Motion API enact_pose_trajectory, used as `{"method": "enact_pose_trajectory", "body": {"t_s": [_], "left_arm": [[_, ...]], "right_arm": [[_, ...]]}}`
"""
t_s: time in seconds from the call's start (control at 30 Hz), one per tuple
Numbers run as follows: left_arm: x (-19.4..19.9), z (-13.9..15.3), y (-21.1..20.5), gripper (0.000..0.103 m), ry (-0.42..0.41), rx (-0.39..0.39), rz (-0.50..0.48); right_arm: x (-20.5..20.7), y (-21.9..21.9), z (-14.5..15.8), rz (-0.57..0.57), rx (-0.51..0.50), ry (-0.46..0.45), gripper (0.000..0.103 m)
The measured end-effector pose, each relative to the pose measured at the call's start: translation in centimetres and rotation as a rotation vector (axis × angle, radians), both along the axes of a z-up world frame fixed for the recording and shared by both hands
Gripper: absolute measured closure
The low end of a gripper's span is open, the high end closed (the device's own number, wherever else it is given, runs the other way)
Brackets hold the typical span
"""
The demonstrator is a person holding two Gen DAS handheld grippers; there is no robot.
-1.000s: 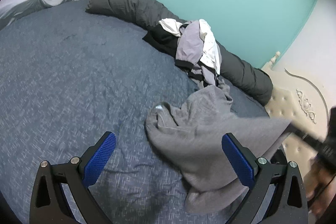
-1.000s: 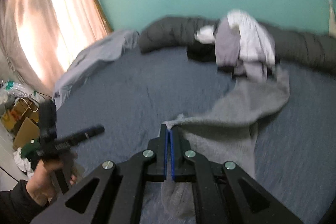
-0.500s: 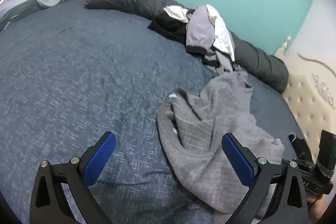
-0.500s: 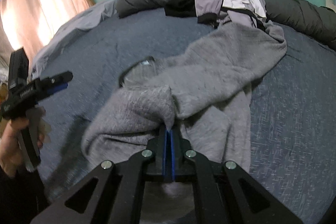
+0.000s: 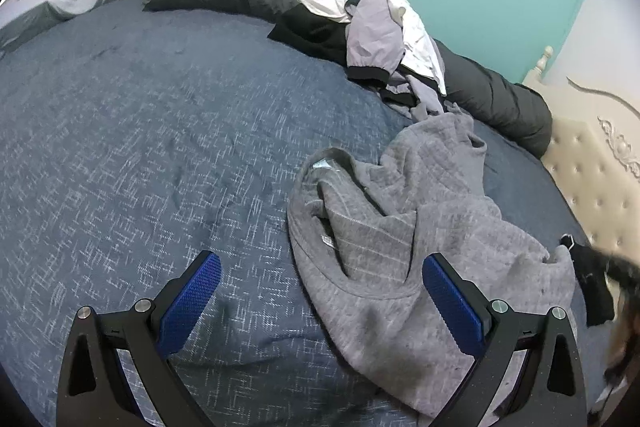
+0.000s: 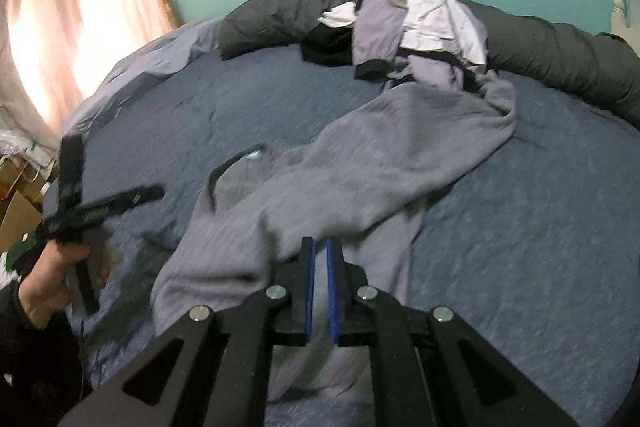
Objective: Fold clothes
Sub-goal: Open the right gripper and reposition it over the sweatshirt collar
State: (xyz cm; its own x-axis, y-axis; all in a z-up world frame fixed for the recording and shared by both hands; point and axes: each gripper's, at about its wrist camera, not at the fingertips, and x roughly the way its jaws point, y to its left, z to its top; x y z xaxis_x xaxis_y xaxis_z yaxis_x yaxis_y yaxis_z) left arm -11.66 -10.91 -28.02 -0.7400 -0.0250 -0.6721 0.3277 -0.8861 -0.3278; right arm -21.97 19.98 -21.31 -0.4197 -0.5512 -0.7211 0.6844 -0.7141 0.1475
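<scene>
A crumpled grey knit sweatshirt [image 5: 404, 227] lies on the dark blue textured bedspread [image 5: 140, 147], its neck opening to the left and one part trailing to the far pile of white, lilac and black clothes [image 5: 380, 35]. That pile rests against a long dark grey rolled duvet [image 6: 560, 55]. The left gripper [image 5: 322, 301] is wide open and holds nothing, above the near hem. The right gripper [image 6: 320, 291] has its jaws parted by a narrow gap, with grey cloth beneath; whether it pinches the cloth cannot be told.
</scene>
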Motion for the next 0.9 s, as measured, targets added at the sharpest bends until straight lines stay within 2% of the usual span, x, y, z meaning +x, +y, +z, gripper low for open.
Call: {"method": "enact_pose_trajectory", "body": {"t_s": [0.1, 0.17, 0.23, 0.37, 0.57, 0.77, 0.9], "left_arm": [[-0.1, -0.1, -0.5, 0.0, -0.004, 0.0, 0.008], [-0.2, -0.2, -0.9, 0.0, -0.007, 0.002, 0.014], [-0.3, -0.4, -1.2, 0.0, -0.01, 0.004, 0.021], [-0.5, -0.6, -2.0, 0.0, -0.016, 0.009, 0.033], [-0.7, -0.6, -2.7, 0.0, -0.02, -0.007, 0.039], [-0.9, -1.1, -3.5, 0.0, -0.039, -0.005, 0.047], [-0.9, -1.3, -3.9, 0.0, -0.041, -0.001, 0.056]], "right_arm": [[-2.3, -1.6, 0.1, 0.013, 0.02, -0.008, 0.089], [-4.0, -3.3, -0.1, 0.045, 0.039, -0.018, 0.065], [-5.2, -5.4, -0.4, 0.077, 0.072, -0.03, 0.053], [-7.3, -10.5, -1.9, 0.156, 0.195, -0.038, 0.053], [-9.5, -15.9, -3.6, 0.227, 0.321, -0.067, 0.053], [-11.3, -18.1, -6.7, 0.217, 0.421, -0.118, 0.053], [-12.1, -18.7, -8.1, 0.219, 0.432, -0.146, 0.053]]}}
